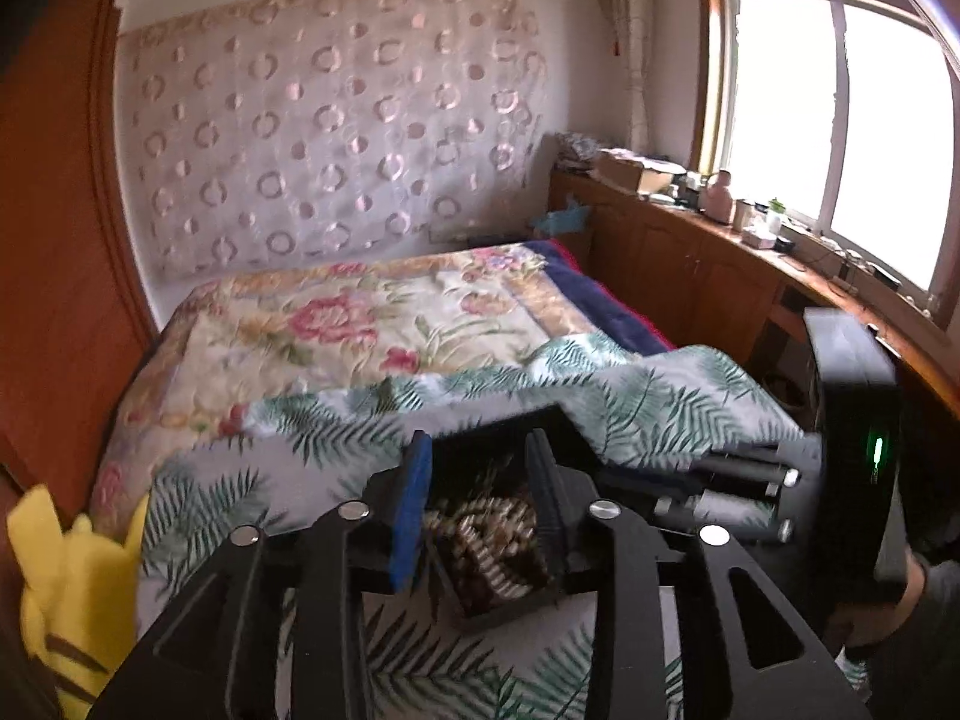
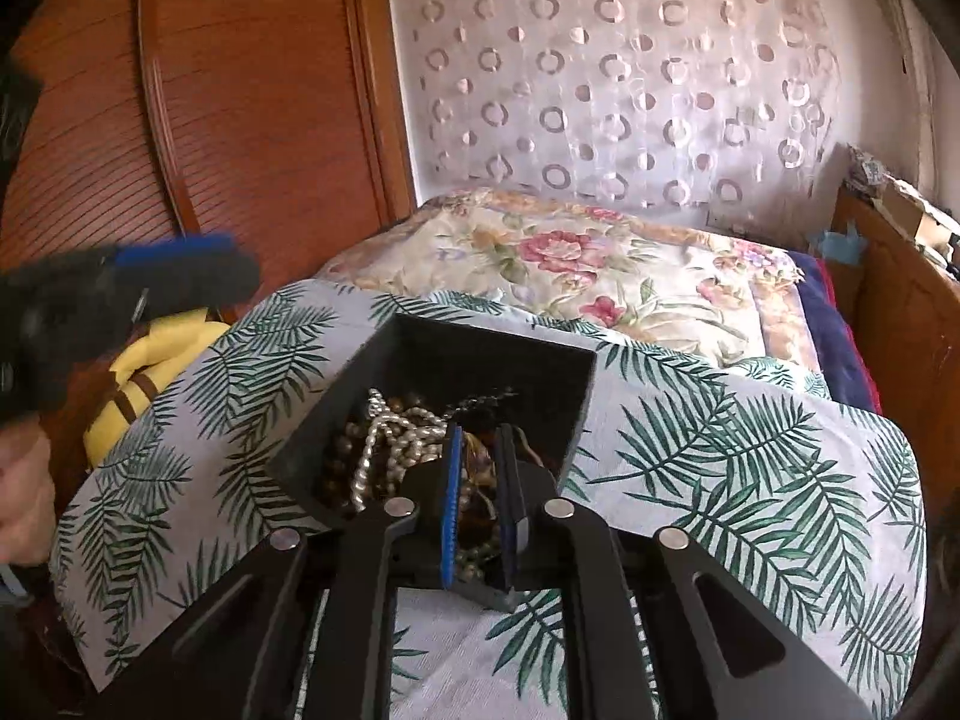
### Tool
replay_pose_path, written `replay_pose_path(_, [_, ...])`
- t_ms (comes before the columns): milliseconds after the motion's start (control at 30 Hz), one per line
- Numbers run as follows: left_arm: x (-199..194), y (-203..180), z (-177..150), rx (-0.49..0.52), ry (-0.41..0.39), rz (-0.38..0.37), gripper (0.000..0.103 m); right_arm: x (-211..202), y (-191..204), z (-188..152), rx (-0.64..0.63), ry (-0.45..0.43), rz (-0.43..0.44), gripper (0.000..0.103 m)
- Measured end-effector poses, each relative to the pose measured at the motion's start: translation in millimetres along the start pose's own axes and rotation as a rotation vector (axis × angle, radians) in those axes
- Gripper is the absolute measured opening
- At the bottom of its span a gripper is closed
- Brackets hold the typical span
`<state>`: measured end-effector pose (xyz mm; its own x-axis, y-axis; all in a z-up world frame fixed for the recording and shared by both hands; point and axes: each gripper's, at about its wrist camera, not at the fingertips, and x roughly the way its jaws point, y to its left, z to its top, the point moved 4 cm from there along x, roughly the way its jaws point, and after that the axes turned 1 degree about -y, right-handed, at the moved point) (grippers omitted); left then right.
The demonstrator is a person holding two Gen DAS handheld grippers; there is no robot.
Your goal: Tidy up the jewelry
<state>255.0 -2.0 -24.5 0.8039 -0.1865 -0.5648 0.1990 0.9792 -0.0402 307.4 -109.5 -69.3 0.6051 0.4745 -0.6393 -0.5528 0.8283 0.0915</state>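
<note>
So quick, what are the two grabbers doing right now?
Left gripper: open above the box, holding nothing.
Right gripper: jaws nearly shut among the beads; grip cannot be told.

Between the left tongs (image 1: 480,498) sits a matt black plastic tray (image 2: 558,384) heaped with glossy pearl strands (image 2: 384,438) and polished brown beads (image 2: 336,468). Beneath lies a soft woven palm-print cloth (image 2: 720,468); beyond it, a quilted floral bedspread (image 2: 570,270). Left of the right tongs (image 2: 480,492), a smooth varnished wooden wardrobe (image 2: 240,120) gleams.
</note>
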Motion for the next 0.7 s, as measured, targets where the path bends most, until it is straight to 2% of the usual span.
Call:
replay_pose_path(33, [0,2,-4,-0.006,0.001,0.004,0.043,-1,-1,0,0.006,-0.005,0.002,0.025])
replay_pose_path(67, [-2,5,-13,-0.013,-0.004,0.017,0.052,-2,-1,-1,0.01,-0.008,0.007,0.027])
replay_pose_path(133, [-6,9,-25,-0.023,-0.01,0.031,0.059,-7,0,-2,0.013,-0.018,0.009,0.028])
replay_pose_path(200, [-10,10,-36,-0.03,-0.006,0.047,0.073,-14,-1,-2,0.007,-0.028,-0.004,0.028])
replay_pose_path(300, [-22,9,-47,-0.028,-0.028,0.071,0.083,-30,1,-3,0.01,-0.055,-0.014,0.043])
replay_pose_path(400, [-40,10,-54,-0.048,-0.058,0.092,0.094,-54,5,-7,0.015,-0.1,-0.032,0.049])
replay_pose_path(533, [-60,8,-60,-0.06,-0.081,0.103,0.095,-86,14,-16,0.011,-0.15,-0.047,0.063])
replay_pose_path(700, [-86,0,-65,-0.057,-0.104,0.17,0.095,-126,21,-34,0.035,-0.202,-0.073,0.078])
